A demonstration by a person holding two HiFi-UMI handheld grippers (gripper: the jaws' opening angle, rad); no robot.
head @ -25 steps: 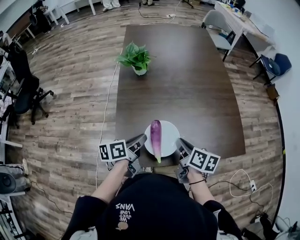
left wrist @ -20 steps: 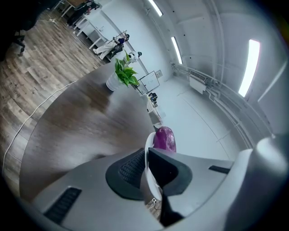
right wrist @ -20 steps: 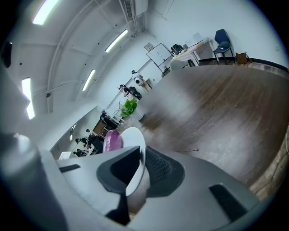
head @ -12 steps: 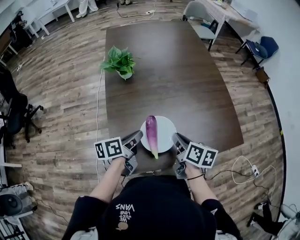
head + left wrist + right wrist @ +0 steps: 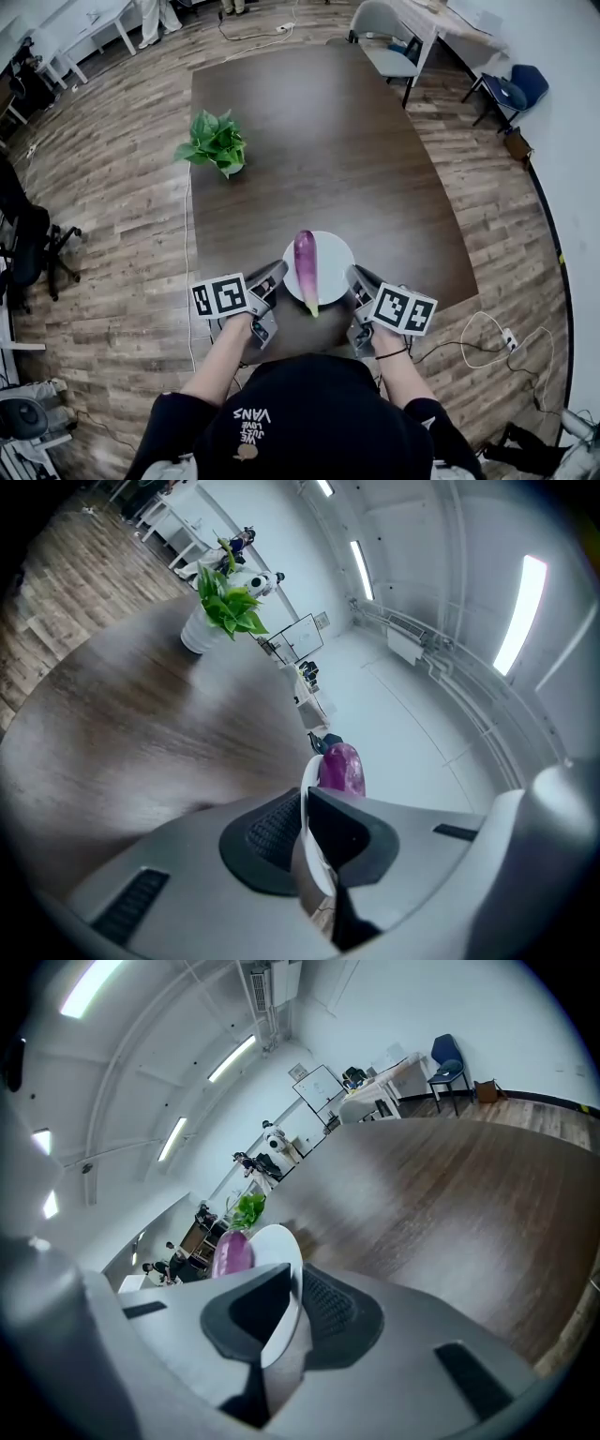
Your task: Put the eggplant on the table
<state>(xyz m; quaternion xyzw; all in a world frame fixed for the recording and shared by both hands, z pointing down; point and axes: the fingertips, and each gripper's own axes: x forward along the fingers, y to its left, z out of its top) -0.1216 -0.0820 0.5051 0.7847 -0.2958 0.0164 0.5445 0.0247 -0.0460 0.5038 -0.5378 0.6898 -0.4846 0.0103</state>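
A long purple eggplant (image 5: 306, 264) lies on a round white plate (image 5: 334, 255), held over the near end of the dark wooden table (image 5: 309, 141). My left gripper (image 5: 275, 278) is shut on the plate's left rim, and my right gripper (image 5: 357, 279) is shut on its right rim. In the left gripper view the plate rim (image 5: 309, 836) runs between the jaws, with the eggplant (image 5: 340, 769) beyond. In the right gripper view the plate (image 5: 281, 1297) is clamped the same way, the eggplant (image 5: 232, 1253) on top. I cannot tell whether the plate touches the table.
A potted green plant (image 5: 214, 143) in a white pot stands at the table's left side. Chairs (image 5: 386, 37) and desks stand past the far end. An office chair (image 5: 23, 248) stands on the wood floor at left; cables (image 5: 487, 333) lie at right.
The view has shifted forward over the table. The plate with the eggplant stays clamped between both grippers, now a little farther in over the table's near end.
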